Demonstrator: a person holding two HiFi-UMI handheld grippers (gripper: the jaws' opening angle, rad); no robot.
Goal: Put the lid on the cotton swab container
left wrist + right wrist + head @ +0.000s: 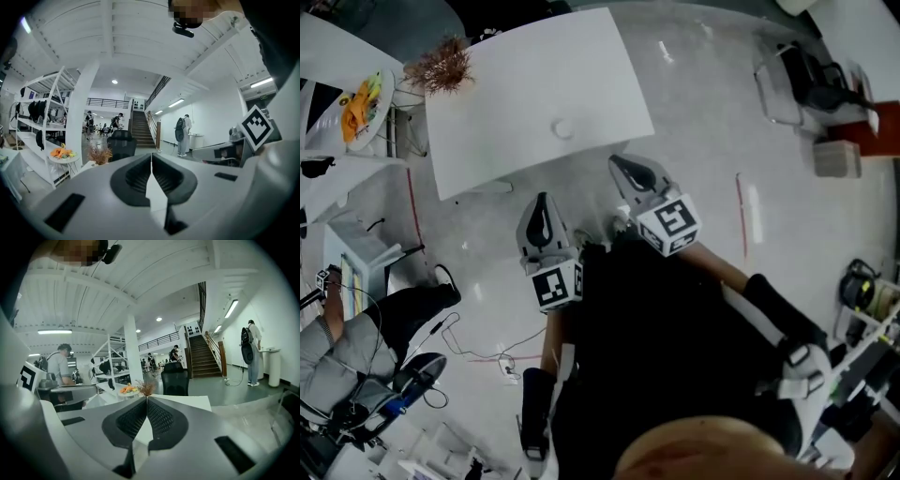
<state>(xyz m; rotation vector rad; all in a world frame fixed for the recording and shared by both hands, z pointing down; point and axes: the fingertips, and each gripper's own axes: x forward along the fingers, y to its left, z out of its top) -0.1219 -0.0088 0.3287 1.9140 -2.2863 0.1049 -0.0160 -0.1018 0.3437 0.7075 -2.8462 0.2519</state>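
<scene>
On the table, one container

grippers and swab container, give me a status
Left gripper shut, empty. Right gripper shut, empty. Both held clear of the table. Small round container on the table, too small to tell if the lid is on. Nothing in the way.
</scene>
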